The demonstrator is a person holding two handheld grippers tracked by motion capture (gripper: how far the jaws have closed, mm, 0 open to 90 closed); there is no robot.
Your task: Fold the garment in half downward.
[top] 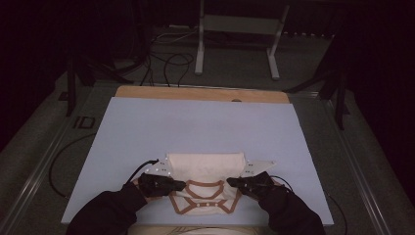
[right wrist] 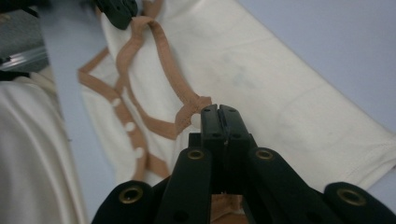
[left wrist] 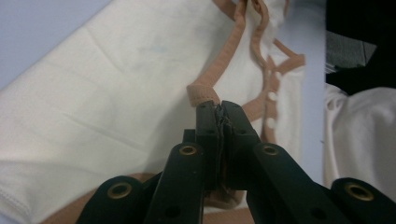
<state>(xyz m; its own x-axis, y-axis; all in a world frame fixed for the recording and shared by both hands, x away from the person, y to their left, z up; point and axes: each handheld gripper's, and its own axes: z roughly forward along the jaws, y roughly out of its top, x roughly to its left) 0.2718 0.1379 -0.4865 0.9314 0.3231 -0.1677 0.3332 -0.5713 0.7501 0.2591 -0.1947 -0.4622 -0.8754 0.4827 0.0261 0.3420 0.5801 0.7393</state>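
Both grippers (top: 178, 185) clamped on garment trim (left wrist: 205, 91)

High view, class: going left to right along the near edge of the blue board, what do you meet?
Left sleeve → left gripper → cream garment's brown-trimmed neckline → right gripper → right sleeve.

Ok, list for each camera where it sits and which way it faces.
High view: above the person's side, looking forward and down on the table; sleeves, left gripper, right gripper.
Left gripper view: on that gripper, looking along shut jaws at the tan trim.
Right gripper view: likewise, jaws shut on trim.
All three share the cream garment.
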